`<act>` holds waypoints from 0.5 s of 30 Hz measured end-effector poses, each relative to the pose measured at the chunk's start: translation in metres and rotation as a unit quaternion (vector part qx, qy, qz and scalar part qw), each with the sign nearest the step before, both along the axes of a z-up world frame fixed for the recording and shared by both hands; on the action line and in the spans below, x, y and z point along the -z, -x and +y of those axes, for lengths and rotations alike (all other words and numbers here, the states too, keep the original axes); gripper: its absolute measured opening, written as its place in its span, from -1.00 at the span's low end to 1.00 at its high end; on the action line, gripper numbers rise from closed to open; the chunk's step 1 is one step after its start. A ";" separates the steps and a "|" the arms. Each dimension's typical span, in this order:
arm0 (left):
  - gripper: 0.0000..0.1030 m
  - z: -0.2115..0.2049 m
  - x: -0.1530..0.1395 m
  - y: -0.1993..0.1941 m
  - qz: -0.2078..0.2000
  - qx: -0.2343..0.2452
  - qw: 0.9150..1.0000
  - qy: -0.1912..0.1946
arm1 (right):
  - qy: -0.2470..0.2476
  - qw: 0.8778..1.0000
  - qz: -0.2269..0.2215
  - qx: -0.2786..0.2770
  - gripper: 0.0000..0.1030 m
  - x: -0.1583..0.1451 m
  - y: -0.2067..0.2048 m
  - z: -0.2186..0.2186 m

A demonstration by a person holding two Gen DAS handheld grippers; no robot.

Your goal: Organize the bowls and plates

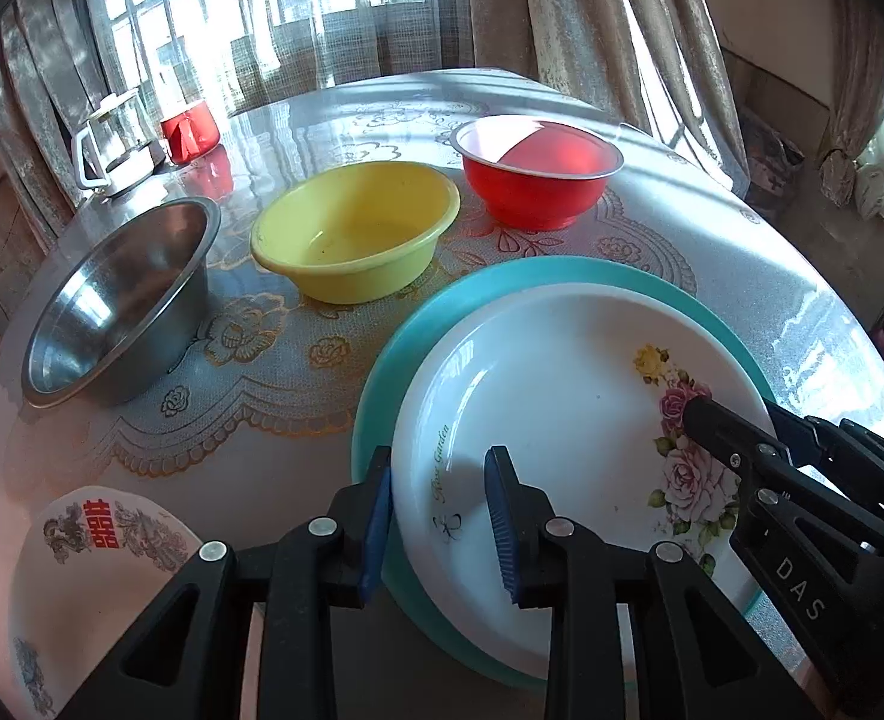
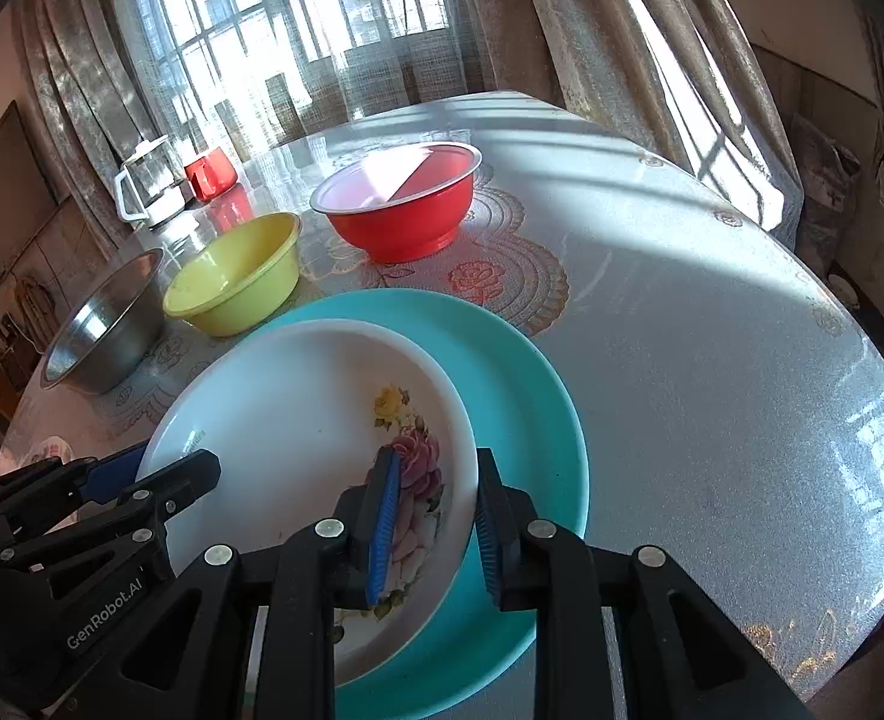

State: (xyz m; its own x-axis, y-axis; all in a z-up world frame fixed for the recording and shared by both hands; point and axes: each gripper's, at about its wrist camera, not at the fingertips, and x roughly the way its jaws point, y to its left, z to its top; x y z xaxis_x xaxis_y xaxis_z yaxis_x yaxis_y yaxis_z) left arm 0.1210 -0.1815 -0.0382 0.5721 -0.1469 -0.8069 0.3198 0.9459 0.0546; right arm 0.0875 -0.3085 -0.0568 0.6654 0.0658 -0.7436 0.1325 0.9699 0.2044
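White floral plate (image 1: 538, 396), glossy, atop teal plate (image 1: 622, 276)

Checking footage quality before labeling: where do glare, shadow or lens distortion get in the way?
Left wrist view: sun washes out part of the red bowl interior, the window is overexposed, and fisheye bends the table edge. Right wrist view: a bright sun patch glares on the table, with shadow over the floral plate and teal plate.
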 end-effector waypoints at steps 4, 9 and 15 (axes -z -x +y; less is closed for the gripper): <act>-0.41 0.002 0.000 0.000 0.001 -0.002 1.000 0.004 | 0.018 1.000 -0.005 0.002 -0.53 -0.001 0.001 0.002; -0.41 0.007 -0.001 0.005 -0.003 -0.004 1.000 0.012 | 0.040 0.999 -0.019 0.006 -0.51 -0.007 0.004 0.006; -0.41 0.015 -0.010 0.010 -0.020 -0.012 0.999 0.025 | 0.065 0.997 -0.039 0.012 -0.49 -0.018 0.008 0.012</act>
